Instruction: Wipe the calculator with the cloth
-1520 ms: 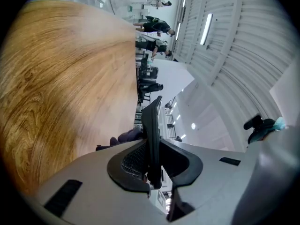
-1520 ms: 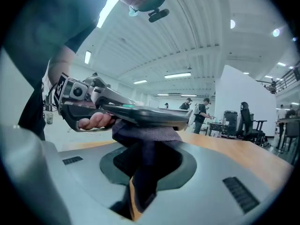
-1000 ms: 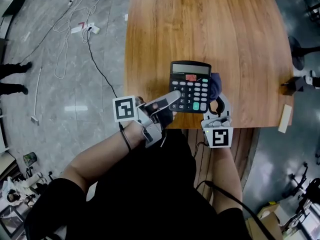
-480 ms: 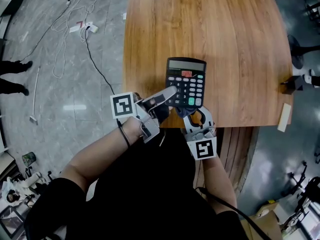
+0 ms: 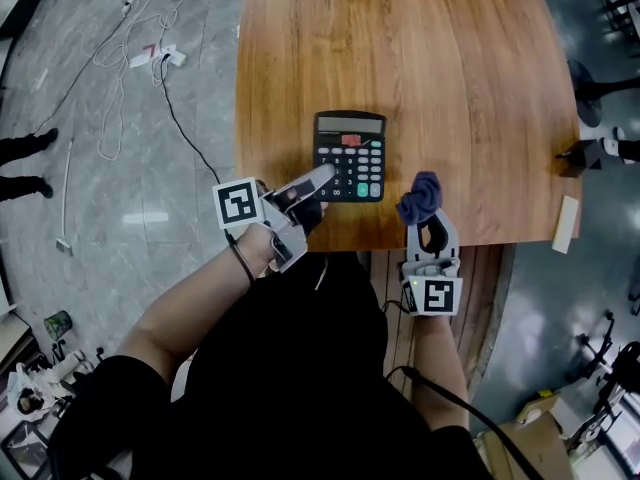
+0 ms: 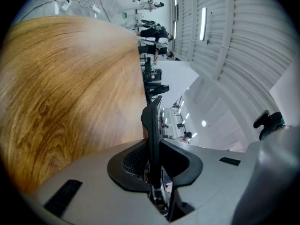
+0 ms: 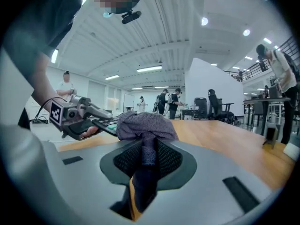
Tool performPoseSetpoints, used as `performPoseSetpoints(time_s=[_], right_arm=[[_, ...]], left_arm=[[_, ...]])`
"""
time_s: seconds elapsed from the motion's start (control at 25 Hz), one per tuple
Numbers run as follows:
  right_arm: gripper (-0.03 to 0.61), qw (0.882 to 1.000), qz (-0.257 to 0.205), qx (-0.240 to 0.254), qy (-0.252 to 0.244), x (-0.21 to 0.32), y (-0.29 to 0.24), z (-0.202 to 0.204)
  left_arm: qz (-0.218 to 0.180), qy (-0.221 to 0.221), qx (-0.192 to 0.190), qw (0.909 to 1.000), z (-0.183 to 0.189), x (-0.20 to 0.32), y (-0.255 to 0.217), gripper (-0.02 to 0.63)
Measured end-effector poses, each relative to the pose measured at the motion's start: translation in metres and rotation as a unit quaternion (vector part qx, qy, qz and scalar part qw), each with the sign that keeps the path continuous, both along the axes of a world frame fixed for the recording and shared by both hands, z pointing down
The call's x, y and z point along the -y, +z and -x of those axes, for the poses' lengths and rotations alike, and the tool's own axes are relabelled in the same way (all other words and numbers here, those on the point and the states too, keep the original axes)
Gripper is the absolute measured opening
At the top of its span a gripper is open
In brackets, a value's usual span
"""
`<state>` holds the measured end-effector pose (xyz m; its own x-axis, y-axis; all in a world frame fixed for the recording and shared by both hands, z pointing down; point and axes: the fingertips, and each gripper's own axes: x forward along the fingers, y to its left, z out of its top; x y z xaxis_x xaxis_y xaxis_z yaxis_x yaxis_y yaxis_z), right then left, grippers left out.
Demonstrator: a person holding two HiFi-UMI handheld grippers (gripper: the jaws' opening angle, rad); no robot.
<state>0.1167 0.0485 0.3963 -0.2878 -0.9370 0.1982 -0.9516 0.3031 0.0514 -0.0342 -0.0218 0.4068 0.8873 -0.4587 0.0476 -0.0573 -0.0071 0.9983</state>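
Since the earlier frames the right gripper [image 5: 427, 218], jaws clamped on the bunched blue cloth [image 5: 420, 195], had drawn off the calculator [image 5: 349, 156] to the table's [image 5: 460, 88] near edge, while the left gripper [image 5: 318, 180], clamped on the calculator's corner, held it face up just inside that edge: black, grey screen, red and green keys.

head view, centre: calculator [image 5: 349, 155] lower-left corner hidden under left gripper [image 5: 322, 175]; key print too small to read | left gripper view, centre: calculator edge-on, face unseen | right gripper view, centre: cloth [image 7: 146, 122] covers right gripper [image 7: 147, 142] jaw tips | head view, left edge: dark shapes [image 5: 22, 165] cut off, probably a bystander's feet
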Motion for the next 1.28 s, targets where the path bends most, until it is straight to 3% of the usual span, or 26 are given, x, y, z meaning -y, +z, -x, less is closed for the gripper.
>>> performPoseSetpoints(time_s=[0.2, 0.36, 0.52, 0.72, 0.84, 1.0, 1.16, 1.28], right_arm=[[0.078, 0.999, -0.007, -0.008, 0.037, 0.013, -0.006, -0.02], [0.078, 0.999, 0.008, 0.0, 0.044, 0.019, -0.005, -0.013], [0.078, 0.994, 0.08, -0.006, 0.071, 0.028, 0.026, -0.002], [0.078, 0.974, 0.202, -0.024, 0.097, 0.027, 0.079, -0.001], [0.078, 0.964, 0.248, -0.025, 0.098, 0.028, 0.098, 0.003], [0.078, 0.955, 0.278, -0.034, 0.101, 0.032, 0.11, 0.004], [0.08, 0.95, 0.292, -0.031, 0.1, 0.035, 0.115, 0.006], [0.08, 0.949, 0.299, -0.027, 0.096, 0.035, 0.114, 0.009]], left_arm=[[0.012, 0.02, 0.027, 0.9994, 0.004, -0.002, 0.037, 0.074], [-0.002, 0.046, 0.051, 0.9977, -0.008, -0.012, 0.051, 0.074], [-0.019, 0.068, 0.085, 0.9938, -0.014, -0.016, 0.068, 0.074], [-0.029, 0.079, 0.121, 0.989, -0.014, -0.022, 0.086, 0.074], [-0.046, 0.084, 0.152, 0.9837, -0.012, -0.023, 0.087, 0.075], [-0.081, 0.114, 0.243, 0.96, -0.011, -0.029, 0.093, 0.094], [-0.12, 0.139, 0.342, 0.9216, -0.005, -0.029, 0.099, 0.135], [-0.143, 0.153, 0.387, 0.8977, -0.001, -0.028, 0.104, 0.15]])
